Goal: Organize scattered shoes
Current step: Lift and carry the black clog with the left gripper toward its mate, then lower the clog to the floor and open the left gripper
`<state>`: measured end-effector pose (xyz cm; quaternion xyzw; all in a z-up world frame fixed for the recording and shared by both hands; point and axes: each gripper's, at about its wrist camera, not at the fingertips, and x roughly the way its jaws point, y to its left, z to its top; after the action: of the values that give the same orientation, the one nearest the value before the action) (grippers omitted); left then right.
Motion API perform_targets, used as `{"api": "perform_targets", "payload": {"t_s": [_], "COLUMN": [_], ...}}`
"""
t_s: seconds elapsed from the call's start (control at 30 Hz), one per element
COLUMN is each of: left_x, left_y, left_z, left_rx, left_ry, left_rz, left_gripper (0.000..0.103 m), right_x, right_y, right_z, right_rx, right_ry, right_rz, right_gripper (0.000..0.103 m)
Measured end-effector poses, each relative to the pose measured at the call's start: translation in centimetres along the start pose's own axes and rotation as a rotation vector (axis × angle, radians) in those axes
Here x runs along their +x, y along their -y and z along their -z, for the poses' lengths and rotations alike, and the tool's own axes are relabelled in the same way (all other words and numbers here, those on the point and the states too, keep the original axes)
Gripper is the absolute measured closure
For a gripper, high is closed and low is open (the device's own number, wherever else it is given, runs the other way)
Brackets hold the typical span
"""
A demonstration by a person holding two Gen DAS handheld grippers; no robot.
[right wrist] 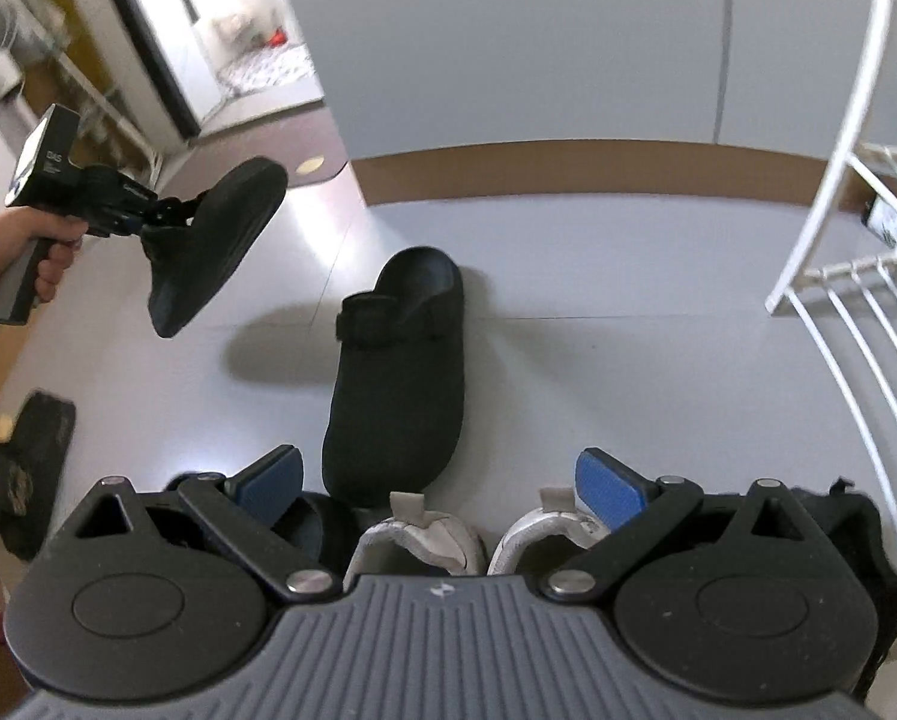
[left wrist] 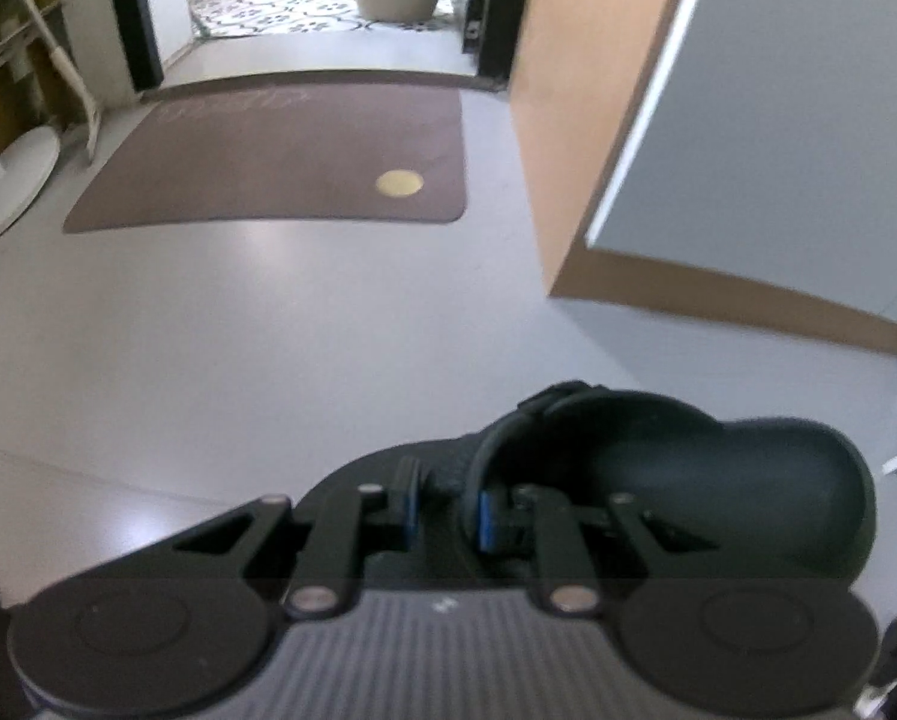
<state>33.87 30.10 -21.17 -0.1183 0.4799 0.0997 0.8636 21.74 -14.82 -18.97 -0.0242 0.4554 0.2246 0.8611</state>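
Left fingers [left wrist: 412, 498] clamped on black clog [right wrist: 214, 240], airborne; right fingers [right wrist: 613, 483] spread wide, empty. Mate clog [right wrist: 397, 372] on floor [right wrist: 598, 390], unpaired. White sneakers [right wrist: 424, 540] aligned below.

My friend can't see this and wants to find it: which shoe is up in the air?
Look left of the white wire rack, over the grey floor. A black clog lies there, and its twin hangs above it to the left, pinched by the left tool. It alone is off the ground, sole showing.
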Motion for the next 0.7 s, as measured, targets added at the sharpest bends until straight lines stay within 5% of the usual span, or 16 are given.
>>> {"api": "perform_targets", "payload": {"t_s": [0.33,0.7], "left_x": [1.5,2.6], "left_y": [-3.7,-4.7], "left_z": [4.7,7.1], "left_rx": [0.006,-0.091], "left_ry": [0.005,0.013], "left_rz": [-0.083,0.021], "left_gripper": [0.084,0.078], "right_x": [1.4,2.8], "right_y": [-2.5,-5.6], "right_z": [-1.4,-2.6], "right_rx": [-0.090,-0.158], "right_ry": [-0.071,-0.115], "right_rz": [0.008,-0.013], "right_gripper": [0.003,0.003]}}
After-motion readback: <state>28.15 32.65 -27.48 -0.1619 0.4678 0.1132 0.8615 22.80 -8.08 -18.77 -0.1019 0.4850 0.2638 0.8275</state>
